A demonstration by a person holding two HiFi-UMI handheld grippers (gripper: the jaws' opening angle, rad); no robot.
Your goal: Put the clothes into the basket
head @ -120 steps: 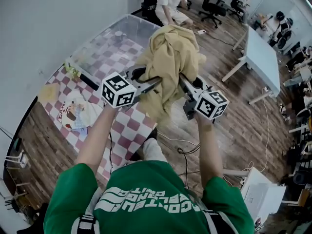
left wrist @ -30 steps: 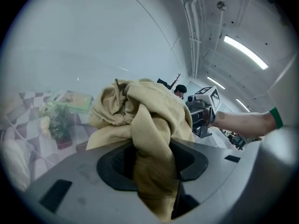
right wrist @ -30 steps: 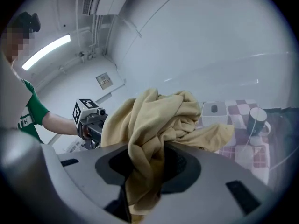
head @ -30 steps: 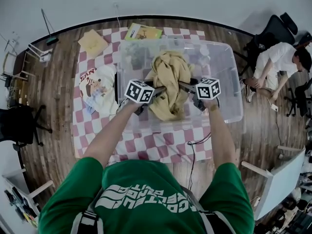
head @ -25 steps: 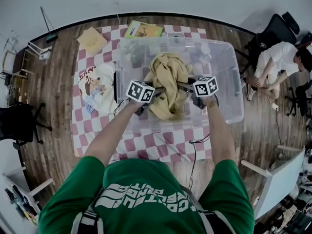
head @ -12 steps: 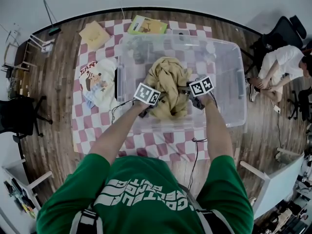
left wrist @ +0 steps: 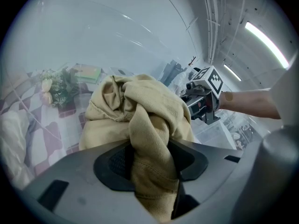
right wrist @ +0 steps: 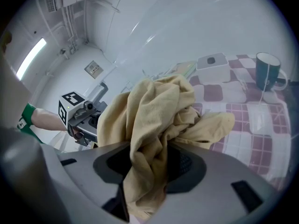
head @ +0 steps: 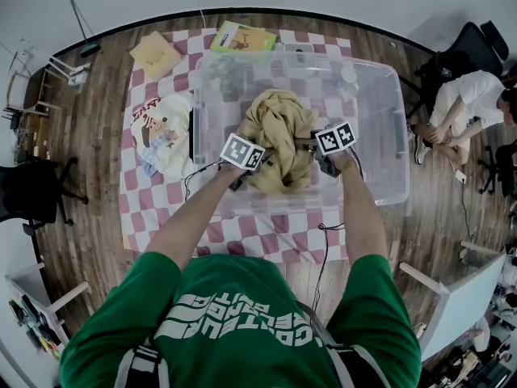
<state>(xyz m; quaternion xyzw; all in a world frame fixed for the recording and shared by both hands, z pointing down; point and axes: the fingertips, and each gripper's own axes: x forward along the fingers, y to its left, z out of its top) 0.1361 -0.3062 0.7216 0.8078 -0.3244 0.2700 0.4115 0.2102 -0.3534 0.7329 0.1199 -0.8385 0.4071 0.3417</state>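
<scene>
tan ribbed cloth fills the gap between the pads (left wrist: 119,161) of the left gripper (left wrist: 152,164). they are clamped on a thick fold of the garment (head: 279,132), and the fold bulges out above and below the jaws. in the right gripper (right wrist: 147,164) the same garment hangs between the jaws. these jaws have just been opening, so a dark strip shows between the cloth and the textured pad (right wrist: 189,163), and the hold there is loose, not pressing.

the two grippers face each other across the bundle, one at each side. the bundle is crumpled into a heap with its top above both marker cubes.

a moment ago the garment was held higher, and the cubes were nearer to the front wall. now both grippers are lower, and the heap sits inside the walls of the clear plastic basket (head: 394,148), near its middle (i cannot tell if it touches the bottom). some seconds earlier it was lifted high in the air, away from the basket.

the basket stands on a red and white checked cloth (head: 161,208) on the wooden floor. beside the basket, on the left in the head view, lies a white printed garment (head: 161,132). beyond it lie a tan folded piece (head: 155,55) and a yellow-green book (head: 242,37). the right gripper view shows a dark green mug (right wrist: 268,71) and a small white box (right wrist: 211,61) through the basket wall. a seated person (head: 468,107) is at the right edge.
</scene>
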